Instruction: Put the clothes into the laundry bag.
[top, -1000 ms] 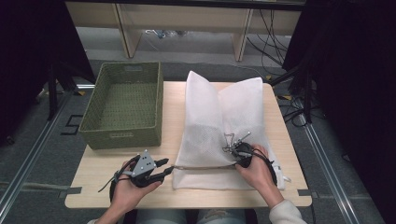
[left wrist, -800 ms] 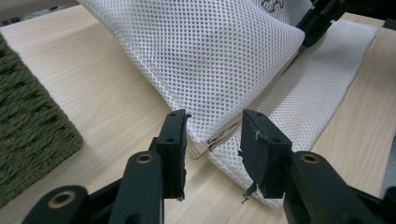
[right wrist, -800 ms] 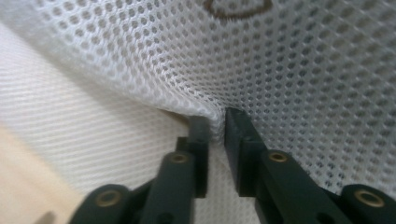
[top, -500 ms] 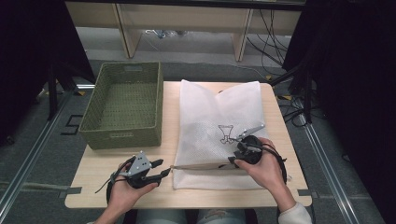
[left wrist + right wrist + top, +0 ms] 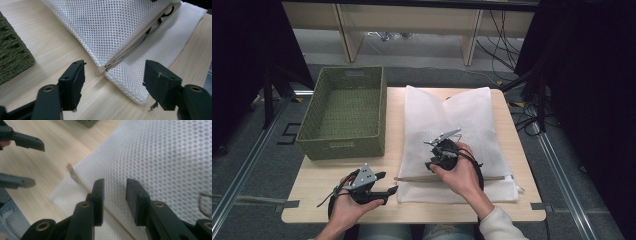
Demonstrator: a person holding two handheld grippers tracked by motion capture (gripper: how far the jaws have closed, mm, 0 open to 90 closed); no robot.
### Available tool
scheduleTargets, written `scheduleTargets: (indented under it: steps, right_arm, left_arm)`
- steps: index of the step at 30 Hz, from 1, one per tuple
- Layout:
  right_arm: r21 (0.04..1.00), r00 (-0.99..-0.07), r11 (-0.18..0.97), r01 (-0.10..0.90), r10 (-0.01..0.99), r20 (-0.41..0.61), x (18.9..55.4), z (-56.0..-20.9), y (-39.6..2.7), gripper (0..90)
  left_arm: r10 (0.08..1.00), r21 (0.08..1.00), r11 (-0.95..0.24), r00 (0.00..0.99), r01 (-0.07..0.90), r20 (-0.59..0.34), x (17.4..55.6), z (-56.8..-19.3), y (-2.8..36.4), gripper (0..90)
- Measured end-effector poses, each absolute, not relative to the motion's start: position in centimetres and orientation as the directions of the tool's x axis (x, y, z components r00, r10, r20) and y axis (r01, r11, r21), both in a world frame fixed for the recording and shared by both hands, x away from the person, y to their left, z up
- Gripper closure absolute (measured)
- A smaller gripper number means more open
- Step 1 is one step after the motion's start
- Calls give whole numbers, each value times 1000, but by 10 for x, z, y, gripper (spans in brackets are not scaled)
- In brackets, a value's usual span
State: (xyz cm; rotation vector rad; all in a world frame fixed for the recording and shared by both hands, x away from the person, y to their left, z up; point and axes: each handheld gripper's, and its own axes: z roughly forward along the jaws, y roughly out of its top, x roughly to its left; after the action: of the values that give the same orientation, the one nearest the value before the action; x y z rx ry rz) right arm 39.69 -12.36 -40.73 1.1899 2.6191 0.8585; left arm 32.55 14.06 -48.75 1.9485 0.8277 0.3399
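A white mesh bag [image 5: 462, 115] lies flat on the right half of the table, its zipper [image 5: 492, 177] running along the near edge. My left gripper [image 5: 389, 182] rests on the wood just left of the bag. Its jaws have just been opening and stand wide on either side of the zipper's end tab [image 5: 99, 71] without touching it. My right gripper [image 5: 433, 155] hovers over the bag's near middle. Its jaws [image 5: 115, 182] have just been closing a little but remain apart over the mesh [image 5: 162, 157], with nothing between them. The zipper [image 5: 75, 176] passes to their left.
A green woven basket [image 5: 344, 107] stands empty on the table's left half, its corner [image 5: 12, 55] close to my left gripper. Bare wood [image 5: 322, 175] lies in front of the basket. Beyond the table are shelf legs and cables on the floor.
My right gripper has opened, risen and moved left and away from the zipper over the bag. The bag's raised fold has dropped flat. My left gripper's jaws have spread wider.
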Motion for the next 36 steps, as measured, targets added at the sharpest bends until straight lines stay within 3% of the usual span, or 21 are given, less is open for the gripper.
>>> scheduleTargets:
  steps: [1,3,8,11,36]
  right_arm:
    - [554,-681,525,646,725,107,398,-409,-120,698]
    - [545,-682,530,650,722,111,399,-410,-114,704]
    - [532,-688,541,651,716,115,399,-413,-106,712]
    - [541,-704,554,633,702,106,401,-415,-106,713]
    - [537,-670,515,668,730,133,403,-410,-113,722]
  left_arm:
    - [682,853,-298,721,427,-123,324,-488,139,307]
    - [688,847,-340,722,408,-72,325,-488,141,284]
    - [686,835,-374,726,404,-44,326,-489,141,248]
    - [684,845,-335,724,417,-87,324,-492,137,236]
    - [695,842,-345,716,414,-68,325,-491,142,223]
